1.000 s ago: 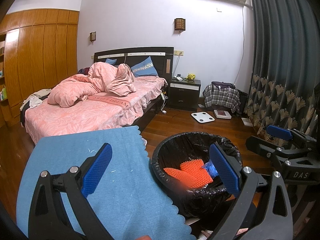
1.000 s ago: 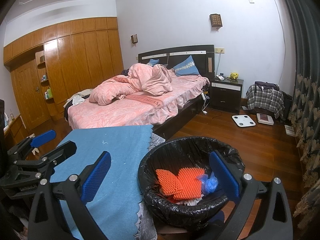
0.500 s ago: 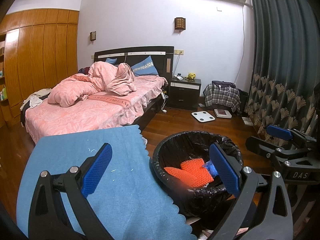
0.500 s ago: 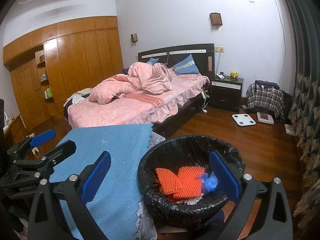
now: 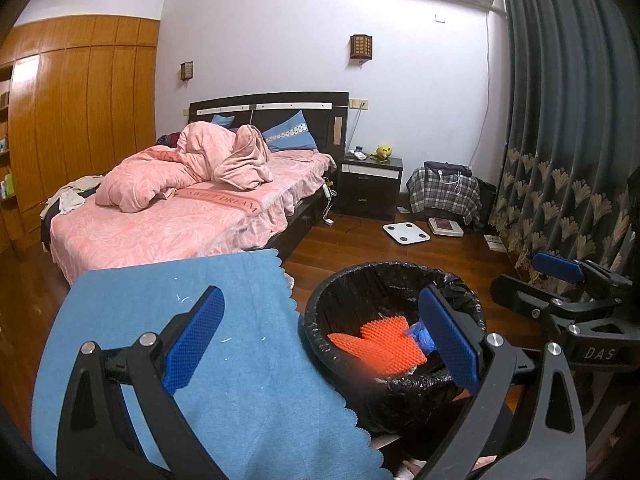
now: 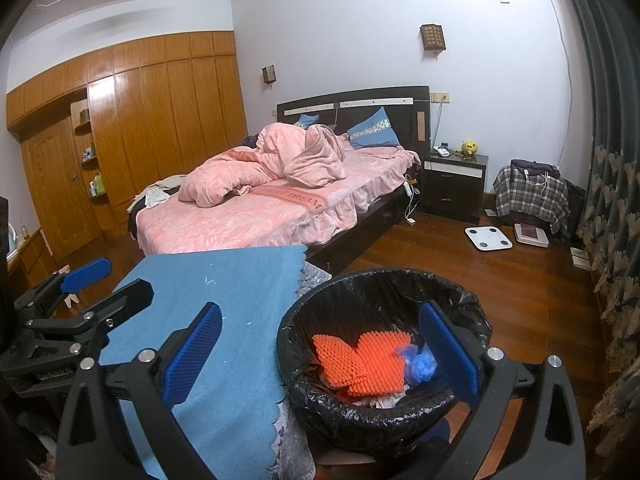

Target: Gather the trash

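Observation:
A bin with a black liner stands right of a table under a blue cloth. Inside lie orange foam netting, a crumpled blue bag and some paper scraps. My left gripper is open and empty, held over the cloth's right edge and the bin's near rim. My right gripper is open and empty, held over the bin's near rim. Each gripper also shows in the other's view, the right one and the left one.
A bed with pink bedding fills the far middle, with a dark nightstand to its right. White scales lie on the wooden floor. A dark curtain hangs at right. A wooden wardrobe lines the left wall.
Both views have drifted very slightly. Nothing was taken hold of or let go, and both grippers stay open.

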`<state>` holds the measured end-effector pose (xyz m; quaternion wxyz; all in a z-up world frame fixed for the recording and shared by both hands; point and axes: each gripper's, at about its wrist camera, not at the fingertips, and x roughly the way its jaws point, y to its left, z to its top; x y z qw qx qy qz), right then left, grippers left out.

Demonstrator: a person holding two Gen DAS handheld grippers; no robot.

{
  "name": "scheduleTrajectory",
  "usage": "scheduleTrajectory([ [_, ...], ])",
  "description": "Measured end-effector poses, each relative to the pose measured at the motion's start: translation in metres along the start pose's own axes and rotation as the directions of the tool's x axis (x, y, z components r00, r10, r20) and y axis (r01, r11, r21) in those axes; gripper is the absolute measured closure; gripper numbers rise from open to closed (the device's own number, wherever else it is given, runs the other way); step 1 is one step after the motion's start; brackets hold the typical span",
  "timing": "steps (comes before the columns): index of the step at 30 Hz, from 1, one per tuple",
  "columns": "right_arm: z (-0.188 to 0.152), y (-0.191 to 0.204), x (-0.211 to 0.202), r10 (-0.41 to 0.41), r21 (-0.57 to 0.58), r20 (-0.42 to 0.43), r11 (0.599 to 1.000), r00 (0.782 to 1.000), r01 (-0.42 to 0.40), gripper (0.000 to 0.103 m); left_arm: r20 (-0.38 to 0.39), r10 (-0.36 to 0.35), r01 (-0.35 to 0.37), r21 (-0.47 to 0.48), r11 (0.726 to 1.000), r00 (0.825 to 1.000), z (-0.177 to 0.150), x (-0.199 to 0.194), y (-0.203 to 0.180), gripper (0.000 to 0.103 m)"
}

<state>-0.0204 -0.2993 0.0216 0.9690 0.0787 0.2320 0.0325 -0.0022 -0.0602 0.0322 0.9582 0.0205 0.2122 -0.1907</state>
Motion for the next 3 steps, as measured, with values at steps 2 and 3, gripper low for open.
scheduleTrajectory([
  [2, 0.0002, -0.0001, -0.0001, 0.000, 0.000, 0.001, 1.000, 1.000, 0.000, 0.006, -0.001, -0.001, 0.001, 0.001, 1.000, 1.000, 0.0002, 0.0004, -0.0001, 0.008],
  [3, 0.0005, 0.0000, 0.0001, 0.001, 0.000, 0.001, 1.000, 1.000, -0.001, 0.006, -0.001, -0.001, 0.001, 0.002, 1.000, 1.000, 0.0002, 0.0010, 0.0000, 0.008],
])
